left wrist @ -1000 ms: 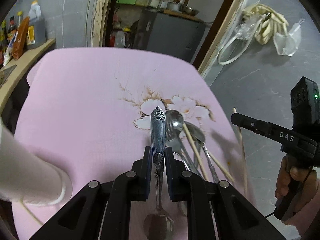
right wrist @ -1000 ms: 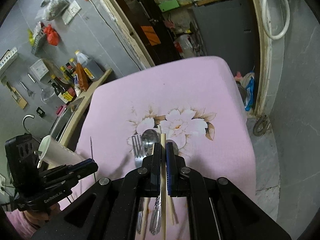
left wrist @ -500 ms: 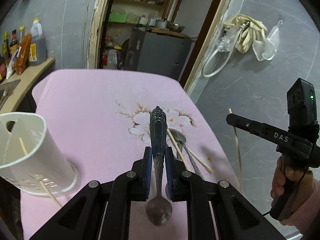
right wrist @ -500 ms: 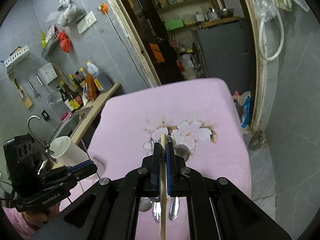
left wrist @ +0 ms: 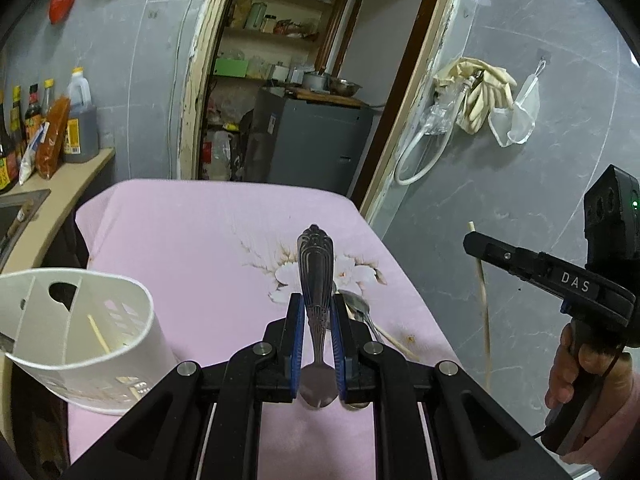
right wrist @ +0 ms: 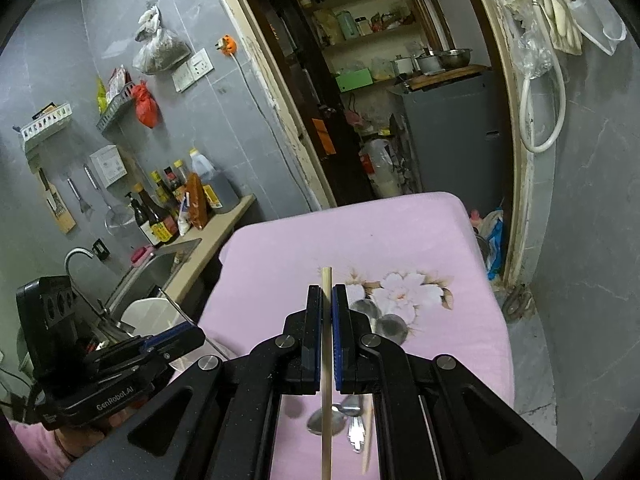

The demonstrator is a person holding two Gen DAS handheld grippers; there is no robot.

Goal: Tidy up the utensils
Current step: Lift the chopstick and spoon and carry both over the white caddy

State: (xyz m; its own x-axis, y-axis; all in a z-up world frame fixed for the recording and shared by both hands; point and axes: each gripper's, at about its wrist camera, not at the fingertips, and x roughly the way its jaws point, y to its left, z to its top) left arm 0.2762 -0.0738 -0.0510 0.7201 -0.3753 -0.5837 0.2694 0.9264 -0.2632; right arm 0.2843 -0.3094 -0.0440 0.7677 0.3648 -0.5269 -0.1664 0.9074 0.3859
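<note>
My left gripper (left wrist: 316, 300) is shut on an ornate metal spoon (left wrist: 316, 264), handle pointing forward, bowl hanging below the jaws, lifted above the pink cloth. A white utensil holder (left wrist: 76, 332) with one chopstick inside stands to its lower left. My right gripper (right wrist: 327, 292) is shut on a wooden chopstick (right wrist: 327, 360), held up over the table. Both the right gripper (left wrist: 532, 264) and its chopstick (left wrist: 483, 300) also show at the right of the left wrist view. More spoons (left wrist: 360, 312), a fork (right wrist: 356, 436) and a chopstick lie on the cloth.
The table is draped in a pink flowered cloth (left wrist: 192, 248). A counter with sauce bottles (right wrist: 168, 208) and a sink (right wrist: 152, 272) runs along the left. A doorway with a grey cabinet (left wrist: 308, 140) lies beyond the table; a grey wall is on the right.
Both grippers rose from the cloth with the spoon and the chopstick. The pile of utensils has dropped lower in both views, and the white holder came fully into the left wrist view.
</note>
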